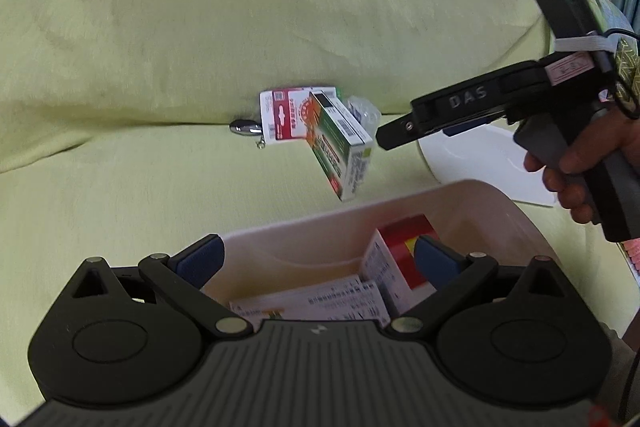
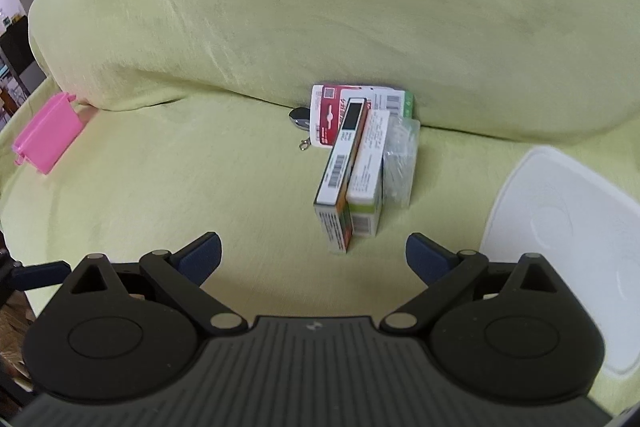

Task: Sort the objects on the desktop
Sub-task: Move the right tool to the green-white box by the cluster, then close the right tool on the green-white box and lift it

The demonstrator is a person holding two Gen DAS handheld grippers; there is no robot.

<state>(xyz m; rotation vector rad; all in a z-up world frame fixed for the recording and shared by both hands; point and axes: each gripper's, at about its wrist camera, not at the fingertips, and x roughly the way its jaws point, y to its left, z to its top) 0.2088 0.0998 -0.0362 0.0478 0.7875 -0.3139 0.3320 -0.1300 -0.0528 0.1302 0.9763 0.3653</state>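
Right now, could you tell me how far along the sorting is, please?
Partly done. Several medicine boxes already lie in the beige bin under the open left gripper. Nothing is in hand: the right gripper is also open, facing the pile. Left on the green cover: two upright boxes, a red-and-white packet, a clear bag, a metal keyring and a pink container.

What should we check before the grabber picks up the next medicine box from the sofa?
1. Right gripper fingers open: ok.
2. Right gripper holds nothing: ok.
3. Green medicine box lined up ahead between the fingers: ok.
4. Box free to lift: not ok, a white box lies against it.
5. Beige bin has room: ok, though boxes already lie inside.
6. Left gripper out of the way: ok, open over the bin.
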